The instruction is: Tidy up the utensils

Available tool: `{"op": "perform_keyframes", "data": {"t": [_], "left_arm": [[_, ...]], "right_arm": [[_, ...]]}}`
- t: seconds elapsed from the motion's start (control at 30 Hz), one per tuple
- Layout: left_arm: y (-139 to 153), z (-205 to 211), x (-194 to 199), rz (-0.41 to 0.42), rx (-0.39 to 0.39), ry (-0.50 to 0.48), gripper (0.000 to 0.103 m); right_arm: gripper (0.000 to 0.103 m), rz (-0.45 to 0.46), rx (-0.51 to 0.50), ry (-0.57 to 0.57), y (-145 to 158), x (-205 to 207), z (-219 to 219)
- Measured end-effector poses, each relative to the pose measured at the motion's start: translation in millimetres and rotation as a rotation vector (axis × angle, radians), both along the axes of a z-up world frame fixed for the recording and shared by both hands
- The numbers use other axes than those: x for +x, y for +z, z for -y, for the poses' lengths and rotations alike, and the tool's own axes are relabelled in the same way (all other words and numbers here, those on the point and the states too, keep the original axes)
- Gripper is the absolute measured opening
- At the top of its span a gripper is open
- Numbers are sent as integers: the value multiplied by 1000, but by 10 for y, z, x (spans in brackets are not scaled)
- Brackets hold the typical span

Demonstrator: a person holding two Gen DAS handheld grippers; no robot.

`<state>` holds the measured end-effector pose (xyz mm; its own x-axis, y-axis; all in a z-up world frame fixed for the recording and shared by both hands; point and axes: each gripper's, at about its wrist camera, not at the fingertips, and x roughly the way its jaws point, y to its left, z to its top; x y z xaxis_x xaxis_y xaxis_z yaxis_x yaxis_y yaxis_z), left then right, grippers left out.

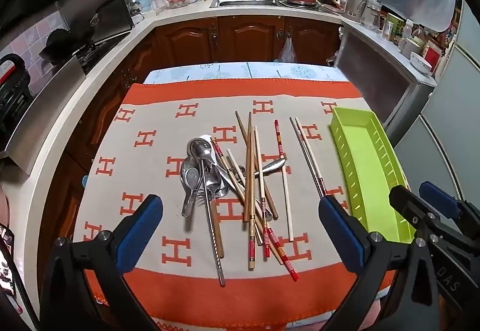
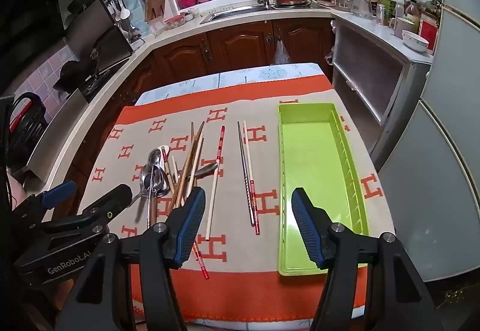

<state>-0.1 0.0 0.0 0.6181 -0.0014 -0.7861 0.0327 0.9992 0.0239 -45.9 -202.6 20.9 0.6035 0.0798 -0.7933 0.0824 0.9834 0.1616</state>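
- Left wrist view. Left gripper point(image 1: 240, 229): jaws spread wide with nothing between them, poised above the near edge of the worktop, aimed down at the heap; judged a ready stance before a first pick.
- Worktop point(image 1: 156, 151): a table under a grey cloth with orange H marks and orange borders at the far and near edges.
- Mixed heap of wooden, white and red-banded chopsticks point(image 1: 255, 181): crossed over one another at the worktop's middle, ends reaching to the near orange border; unsorted.
- Cluster of shiny steel spoons point(image 1: 199, 172): nested and overlapping, touching the heap's left side; one more spoon bowl shows under the sticks to the right.
- Separate pair, one steel chopstick and one white chopstick with a red end point(image 1: 309, 157): side by side, between the heap and the tray.
- Long lime-green plastic tray with ribbed walls point(image 1: 372, 169): along the right edge, lengthwise; holds nothing.
- Right gripper point(image 1: 426, 205): seen beside the tray's near end.

- Right wrist view. Right gripper point(image 2: 247, 223): jaws apart, holding nothing, over the near edge between the pair point(image 2: 250, 181) and the tray point(image 2: 312, 175).
- Tray: floor bare, likely the destination for the utensils.
- Heap point(image 2: 186, 169) and spoons point(image 2: 153, 175): left of centre, none yet in the tray.
- Left gripper point(image 2: 87, 196): at the near left corner.
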Motion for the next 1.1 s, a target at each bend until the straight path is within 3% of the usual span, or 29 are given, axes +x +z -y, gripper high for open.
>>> {"op": "perform_keyframes", "data": {"t": [1.1], "left_arm": [[-23, -32, 19, -28, -31, -4, 102]], "right_arm": [[61, 3, -32, 12, -18, 30, -76]]}}
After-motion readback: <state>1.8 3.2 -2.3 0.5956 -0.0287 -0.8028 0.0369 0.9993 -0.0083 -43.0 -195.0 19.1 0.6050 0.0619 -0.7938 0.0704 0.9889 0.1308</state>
